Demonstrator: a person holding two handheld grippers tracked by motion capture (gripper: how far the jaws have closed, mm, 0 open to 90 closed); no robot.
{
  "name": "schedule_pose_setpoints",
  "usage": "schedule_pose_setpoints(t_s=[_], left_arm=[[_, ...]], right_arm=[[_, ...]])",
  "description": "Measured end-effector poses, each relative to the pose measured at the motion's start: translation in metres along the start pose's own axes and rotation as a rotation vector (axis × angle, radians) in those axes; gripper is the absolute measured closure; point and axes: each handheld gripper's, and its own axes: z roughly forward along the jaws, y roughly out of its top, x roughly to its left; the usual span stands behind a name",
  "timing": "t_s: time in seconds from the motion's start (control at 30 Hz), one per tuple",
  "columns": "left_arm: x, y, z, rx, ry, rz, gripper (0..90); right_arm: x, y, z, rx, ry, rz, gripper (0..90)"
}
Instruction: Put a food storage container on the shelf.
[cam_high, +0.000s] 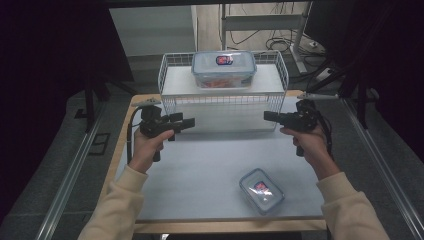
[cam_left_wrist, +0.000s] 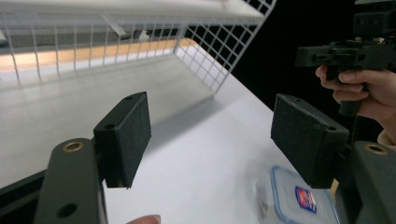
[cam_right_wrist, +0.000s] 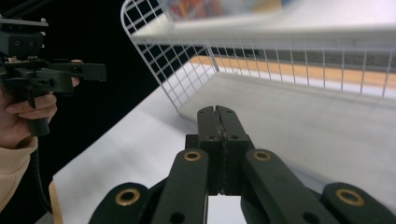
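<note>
A clear lidded container (cam_high: 223, 69) with red contents stands on top of a white wire shelf rack (cam_high: 170, 82) at the back of the table. A smaller clear container (cam_high: 261, 190) with a blue-rimmed lid lies near the front right; its lid (cam_left_wrist: 299, 198) shows low in the left gripper view. My left gripper (cam_high: 187, 121) is held at the rack's left front, pointing right, its jaws open and empty (cam_left_wrist: 210, 135). Pointing left at the rack's right front, my right gripper (cam_high: 267, 116) has its jaws shut together on nothing (cam_right_wrist: 217, 112).
The white table top (cam_high: 210, 160) spreads between the two hands, with a wooden edge (cam_high: 225, 226) at the front. Under the rack's shelf there is a low open space (cam_right_wrist: 299, 107). Cables and a metal stand (cam_high: 260, 30) lie on the floor behind the table.
</note>
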Motion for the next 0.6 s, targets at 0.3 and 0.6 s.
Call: schedule_pose_setpoints(t_s=[0.3, 0.6], left_arm=[[-0.005, -0.04, -0.003, 0.027, 0.003, 0.018, 28.1], [-0.002, -0.071, -0.003, 0.067, 0.024, 0.005, 27.9]], right_arm=[[-0.01, -0.054, -0.022, 0.007, -0.035, 0.027, 89.2], [-0.014, -0.095, -0.041, 0.048, -0.072, 0.013, 88.7]])
